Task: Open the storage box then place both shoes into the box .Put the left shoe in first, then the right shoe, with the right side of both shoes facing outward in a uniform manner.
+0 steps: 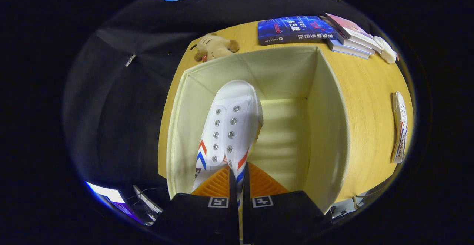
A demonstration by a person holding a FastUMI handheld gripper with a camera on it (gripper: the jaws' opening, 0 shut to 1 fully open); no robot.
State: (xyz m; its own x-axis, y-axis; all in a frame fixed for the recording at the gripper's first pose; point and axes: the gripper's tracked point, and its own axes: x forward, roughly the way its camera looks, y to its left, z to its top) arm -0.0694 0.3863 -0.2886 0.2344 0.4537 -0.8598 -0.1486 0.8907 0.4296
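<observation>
1. Shoe in our grip: a white canvas sneaker (231, 126) with metal eyelets and red and blue chevron stripes on its sides hangs toe-first down into the storage box, its toe cap near the box's far wall.
2. We see our gripper (239, 180) clenched on that sneaker; both fingers press a thin part of the shoe at its heel end, with only a narrow slit between them.
3. Around the shoe we see the storage box (329, 100), a cream fabric bin, open at the top. The sneaker lies toward its left side, and the ribbed pale floor of the box is bare to the right of it.
4. We cannot tell whether the sneaker's sole touches the box floor or hangs just above it.
5. The box stands on a wooden table (366, 100).
6. Well apart from the box, to the right on the table, we see the second sneaker (400, 126), lying on its side, white with the same red and blue marks.
7. Beyond the box, at the far side of the table, lies a blue book (296, 30), and touching it on the right a small stack of books (351, 37) with a white soft thing (387, 50) at its end.
8. A brown plush toy (214, 46) rests just behind the box's far left corner.
</observation>
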